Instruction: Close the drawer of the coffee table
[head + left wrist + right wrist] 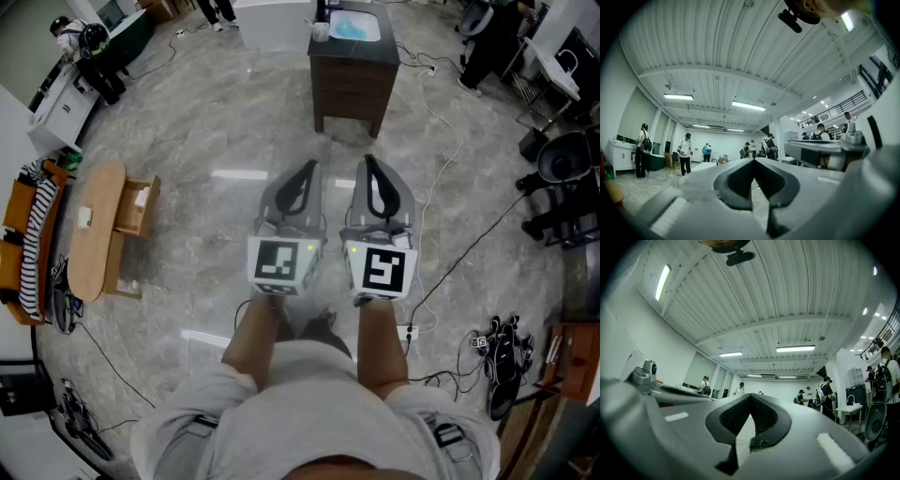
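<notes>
Wooden coffee table (pixel 92 234), drawer (pixel 131 221) pulled out, white thing (pixel 142 197) inside; left gripper (pixel 309 167), right gripper (pixel 367 161) jaws together, empty.

My left gripper (pixel 307 167) and right gripper (pixel 369 161) are smooth grey plastic shells tapering to points, lined with dark ribbed pads; each carries a white cube (pixel 279 265) printed with black square markers, a small green light at its edge; I wear a pale grey short-sleeved shirt (pixel 309 398); a black strap buckle (pixel 448 434) sits at my hip.
</notes>
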The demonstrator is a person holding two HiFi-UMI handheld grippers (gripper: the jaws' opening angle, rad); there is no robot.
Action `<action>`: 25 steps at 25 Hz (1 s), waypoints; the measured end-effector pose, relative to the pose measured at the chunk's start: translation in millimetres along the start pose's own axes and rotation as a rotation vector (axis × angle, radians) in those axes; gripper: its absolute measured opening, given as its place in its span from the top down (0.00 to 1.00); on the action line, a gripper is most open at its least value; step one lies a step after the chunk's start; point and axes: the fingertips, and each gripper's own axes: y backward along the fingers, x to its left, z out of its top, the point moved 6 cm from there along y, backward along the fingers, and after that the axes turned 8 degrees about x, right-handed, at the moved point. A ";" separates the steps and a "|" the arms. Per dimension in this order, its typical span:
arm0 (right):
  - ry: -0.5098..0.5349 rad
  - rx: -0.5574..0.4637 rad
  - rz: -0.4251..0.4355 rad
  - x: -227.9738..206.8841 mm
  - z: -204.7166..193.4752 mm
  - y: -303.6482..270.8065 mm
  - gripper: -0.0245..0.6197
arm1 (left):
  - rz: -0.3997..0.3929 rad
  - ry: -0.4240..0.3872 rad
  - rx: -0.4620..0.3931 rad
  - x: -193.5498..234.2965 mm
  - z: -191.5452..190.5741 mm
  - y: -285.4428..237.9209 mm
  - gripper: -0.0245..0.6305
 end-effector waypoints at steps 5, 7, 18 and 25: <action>-0.004 0.002 -0.005 -4.6 -1.9 4.9 0.95 | -0.016 -0.001 0.011 -8.6 -2.9 -1.6 0.93; -0.006 0.007 -0.005 -4.4 -4.1 3.2 0.95 | -0.013 0.009 0.004 -7.7 -3.3 -3.5 0.93; 0.022 0.046 0.075 38.7 -19.7 -81.9 0.95 | 0.109 0.013 0.004 75.8 -21.6 -29.3 0.93; -0.022 0.026 0.218 126.1 -17.7 -188.6 0.95 | 0.257 0.075 -0.005 215.5 -30.3 -29.0 0.93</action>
